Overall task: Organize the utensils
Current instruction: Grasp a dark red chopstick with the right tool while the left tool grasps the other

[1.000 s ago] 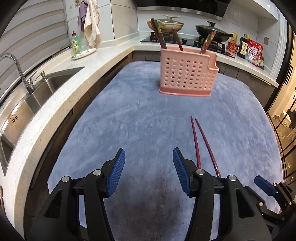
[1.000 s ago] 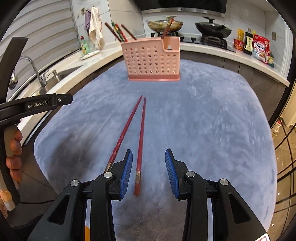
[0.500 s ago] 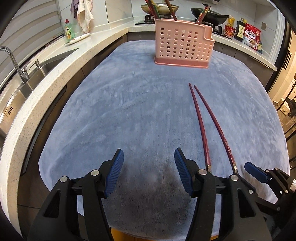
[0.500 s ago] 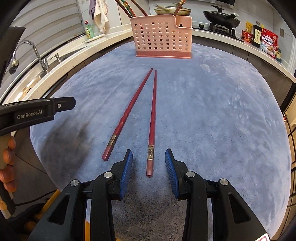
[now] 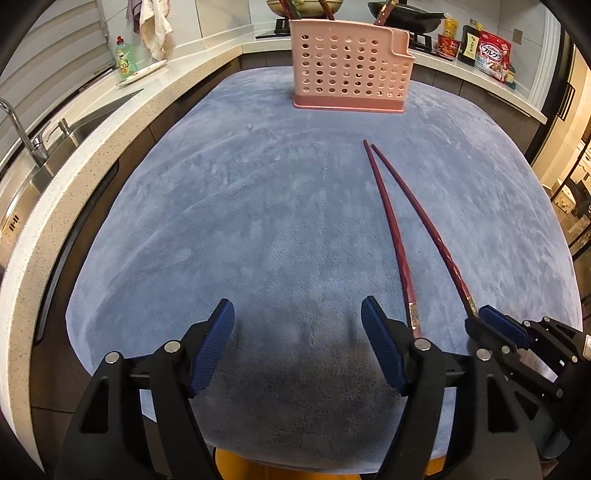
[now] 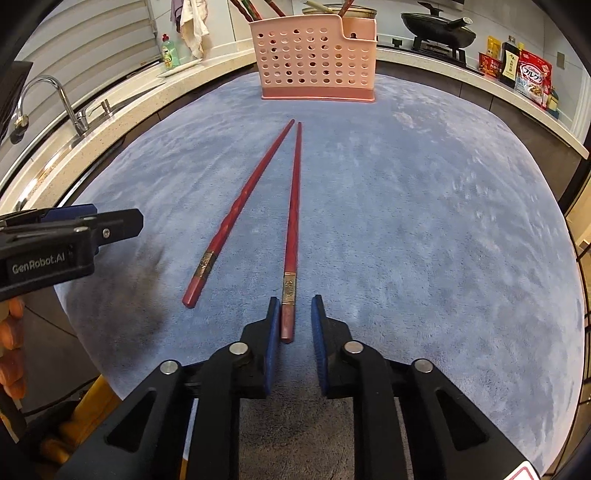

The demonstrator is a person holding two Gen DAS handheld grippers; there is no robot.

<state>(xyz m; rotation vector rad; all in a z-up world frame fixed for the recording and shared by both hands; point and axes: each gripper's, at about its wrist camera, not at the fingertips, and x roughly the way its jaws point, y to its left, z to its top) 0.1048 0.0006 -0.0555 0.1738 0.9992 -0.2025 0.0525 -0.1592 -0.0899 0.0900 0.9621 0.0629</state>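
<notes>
Two dark red chopsticks lie side by side on a blue-grey mat [image 5: 221,221], tips toward a pink perforated holder [image 6: 317,59] at the far end. My right gripper [image 6: 293,306] is low over the mat, jaws closing. The thick end of the right chopstick [image 6: 293,206] sits between its pads, with a gap still showing on the right side. The left chopstick [image 6: 240,206] lies free beside it. My left gripper [image 5: 297,306] hovers left of both chopsticks with jaws opening and nothing between them. The holder [image 5: 351,70] has several chopsticks standing in it.
A stone counter with a sink and faucet [image 6: 70,107] runs along the left, with a green soap bottle [image 5: 125,59] further back. Pans on a stove [image 6: 439,33] and food packets [image 5: 493,55] stand behind the holder. A hand [image 6: 11,332] shows at the far left.
Both grippers have come down closer to the mat. The right jaws have narrowed around the right chopstick's thick end. The left jaws have spread wider.
</notes>
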